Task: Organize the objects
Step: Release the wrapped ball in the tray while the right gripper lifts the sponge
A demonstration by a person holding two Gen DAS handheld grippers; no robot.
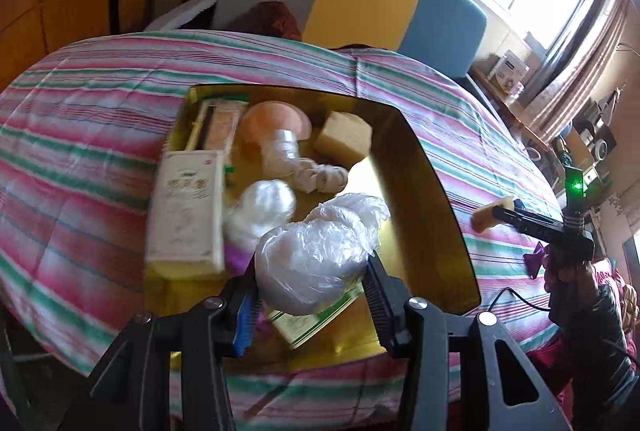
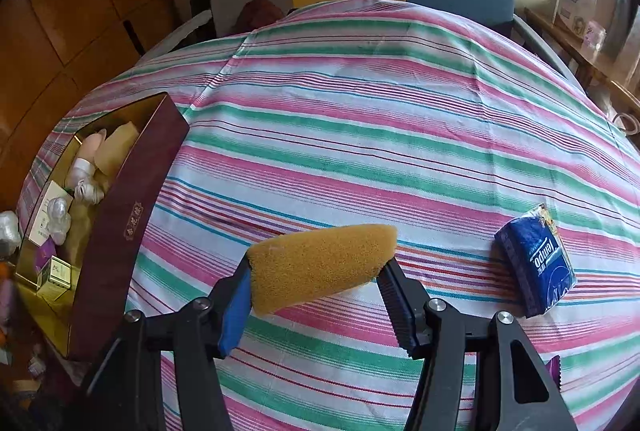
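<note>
Holding a crumpled clear plastic bag (image 1: 316, 251) over the gold-lined box (image 1: 424, 199), the left tongs (image 1: 312, 305) are clamped on it; judged step: lowering it among a white carton (image 1: 186, 207) with unreadable print, a sponge block (image 1: 344, 137) and a jar (image 1: 282, 151).

Right wrist view: right tongs (image 2: 320, 295) are clamped on a yellow sponge (image 2: 320, 265) above the striped bed cover (image 2: 360, 119), well apart from the box. Next likely calls for carrying it boxward. 1 blue tissue pack (image 2: 536, 259) reads "Tempo".
</note>
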